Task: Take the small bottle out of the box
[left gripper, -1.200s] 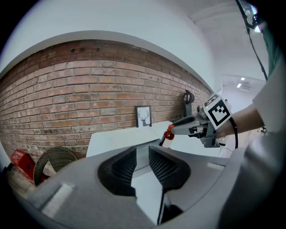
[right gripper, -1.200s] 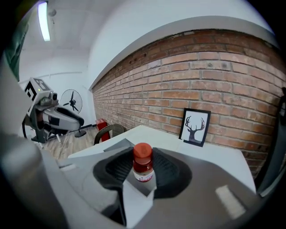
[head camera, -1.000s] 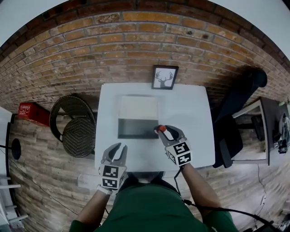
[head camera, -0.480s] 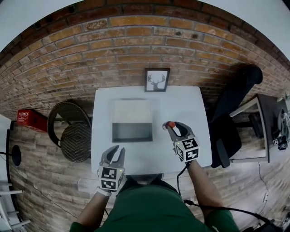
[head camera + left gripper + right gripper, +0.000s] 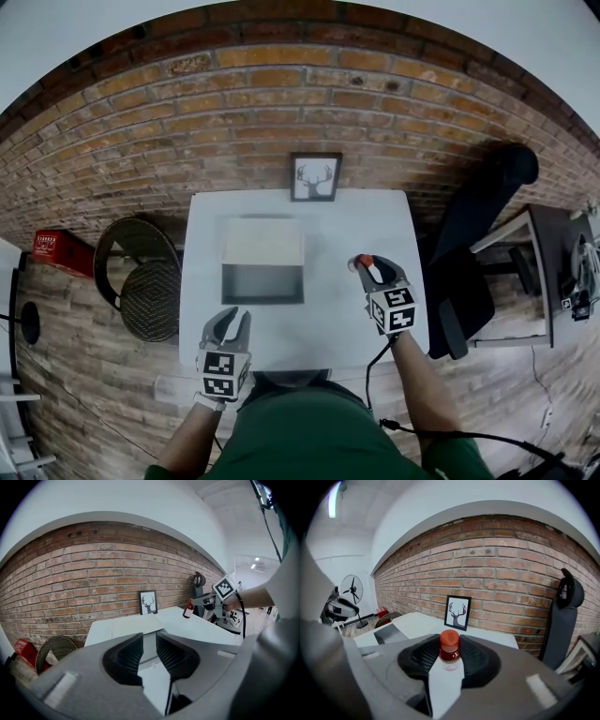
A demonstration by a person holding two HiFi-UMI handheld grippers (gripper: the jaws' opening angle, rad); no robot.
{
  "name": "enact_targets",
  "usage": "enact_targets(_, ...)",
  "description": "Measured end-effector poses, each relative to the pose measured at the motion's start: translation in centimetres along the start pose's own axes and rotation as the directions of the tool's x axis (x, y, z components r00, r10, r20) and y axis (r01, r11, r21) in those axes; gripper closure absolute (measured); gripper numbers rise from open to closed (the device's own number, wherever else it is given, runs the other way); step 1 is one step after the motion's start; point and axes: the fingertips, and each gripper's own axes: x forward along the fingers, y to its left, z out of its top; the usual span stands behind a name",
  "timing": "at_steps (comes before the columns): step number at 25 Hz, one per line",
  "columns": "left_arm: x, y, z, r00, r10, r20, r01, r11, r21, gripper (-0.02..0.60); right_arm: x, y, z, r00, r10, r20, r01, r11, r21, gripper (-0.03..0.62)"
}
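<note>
Left tongs (image 5: 231, 319) at the white table's (image 5: 328, 319) near edge, jaws a little apart, nothing between them. Right tongs (image 5: 362, 266) clamped on the small bottle (image 5: 450, 652), upright, red cap up, over the table to the right of the open box (image 5: 262, 283), clear of it. Box mid-table, lid flap toward the wall. Framed deer picture (image 5: 315, 177) at the far edge against the brick wall (image 5: 281, 103).
</note>
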Motion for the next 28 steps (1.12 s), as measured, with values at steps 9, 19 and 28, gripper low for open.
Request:
enact_targets(9, -0.8, -0.8, -0.9, 0.998, 0.064, -0.024, -0.064, 0.998, -0.022, 0.489, 0.9, -5.2, -3.9, 0.996, -0.048, -0.075, 0.049, 0.999, 0.013, 0.461)
enact_targets(19, -2.3, -1.7, -2.2, 0.991, 0.123, -0.054, -0.125, 0.992, -0.032, 0.489, 1.7, -7.6, -8.4, 0.988, -0.063, -0.14, 0.062, 0.998, -0.012, 0.461)
enact_targets(28, -2.7, -2.2, -2.4, 0.991, 0.112, -0.067, -0.117, 0.99, -0.084, 0.489, 1.7, -8.1, -10.5, 0.984, -0.089, -0.155, 0.091, 0.996, 0.004, 0.459)
